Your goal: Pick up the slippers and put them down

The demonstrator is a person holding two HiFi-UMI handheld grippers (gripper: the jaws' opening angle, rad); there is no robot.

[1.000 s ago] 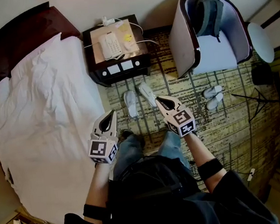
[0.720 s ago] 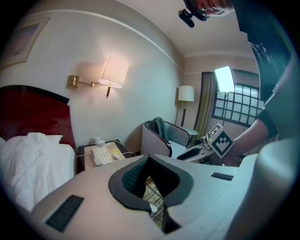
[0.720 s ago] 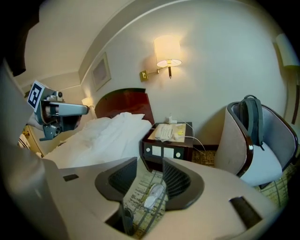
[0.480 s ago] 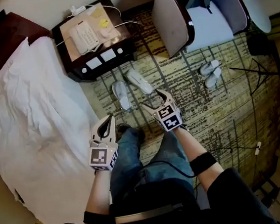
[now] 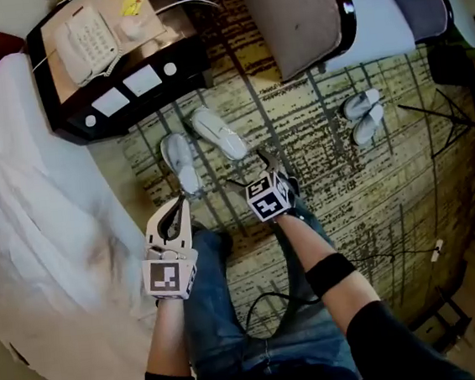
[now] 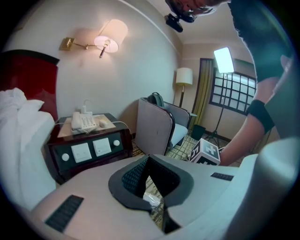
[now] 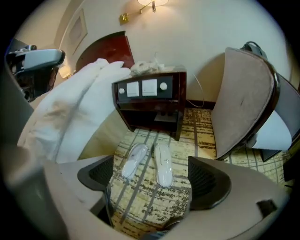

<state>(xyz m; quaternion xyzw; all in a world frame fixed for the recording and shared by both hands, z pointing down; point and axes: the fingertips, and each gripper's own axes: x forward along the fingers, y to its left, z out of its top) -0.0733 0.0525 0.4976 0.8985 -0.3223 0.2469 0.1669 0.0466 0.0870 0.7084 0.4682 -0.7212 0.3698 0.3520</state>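
Two white slippers lie side by side on the patterned carpet in front of the nightstand, the left slipper (image 5: pixel 180 162) (image 7: pixel 133 160) and the right slipper (image 5: pixel 219 134) (image 7: pixel 163 164). My right gripper (image 5: pixel 255 171) (image 7: pixel 152 177) hangs just short of them and points steeply down. Its jaws have just been opening and now stand wide, with nothing between them; both slippers show on the floor beyond the gap. My left gripper (image 5: pixel 180 202) (image 6: pixel 149 159) is shut and empty, close to the near end of the left slipper.
A dark nightstand (image 5: pixel 138 86) with a telephone (image 5: pixel 87 45) stands behind the slippers. The white bed (image 5: pixel 31 232) lies to the left and an armchair (image 5: pixel 299 14) at the back right. A second pair of slippers (image 5: pixel 365 115) and a tripod (image 5: pixel 440 113) are at the right.
Both grippers have dropped toward the floor and the head has leaned in, so the slippers look nearer. The right jaws went from nearly shut to wide open. The left jaws stayed shut.
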